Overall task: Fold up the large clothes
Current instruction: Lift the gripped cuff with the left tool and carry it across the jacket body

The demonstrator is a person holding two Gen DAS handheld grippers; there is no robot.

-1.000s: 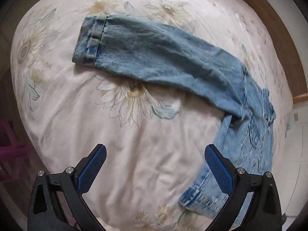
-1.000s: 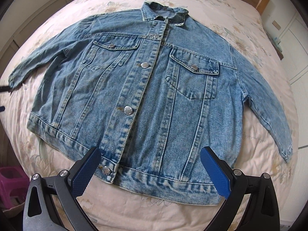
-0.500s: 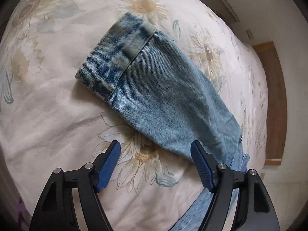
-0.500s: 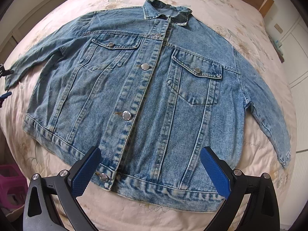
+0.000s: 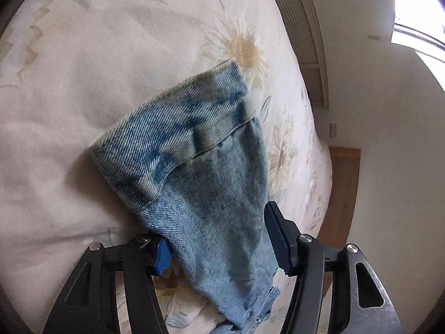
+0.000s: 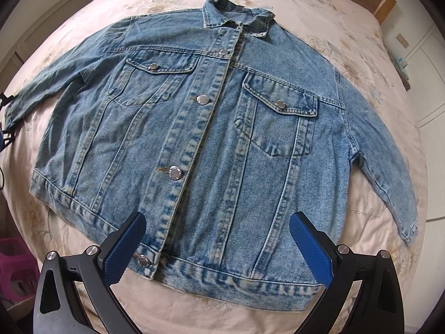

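Left wrist view first: the left gripper [image 5: 219, 239] is down at the sleeve [image 5: 211, 194] of the jacket, and its jaws have just been closing with the denim between them. The sleeve runs up between the two blue pads, cuff [image 5: 172, 139] pointing away and lying flat on the bed [image 5: 83, 83]. One pad [image 5: 162, 253] is half buried under the sleeve's edge, the other [image 5: 275, 236] stands just beside the opposite edge. Whether they press the cloth yet, I cannot tell. The bedcover is pale with a daisy print. Past the bed's far edge there is a white wall [image 5: 389, 139] and a wooden board [image 5: 342, 192].

Over to the right wrist view: the whole jacket [image 6: 222, 139] lies spread face up on the bed [image 6: 347, 27], buttoned, collar [image 6: 236, 19] far from the camera, hem [image 6: 222, 278] nearest. Both sleeves angle out and down at the sides. The right gripper [image 6: 217, 247] hovers above the hem, jaws wide apart, grasping nothing; the pads [image 6: 125, 247] frame the lower front of the jacket. At the far left edge, a bit of black gripper frame sits at the end of the jacket's sleeve. A pink crate [image 6: 16, 267] shows low on the left, beside the bed.
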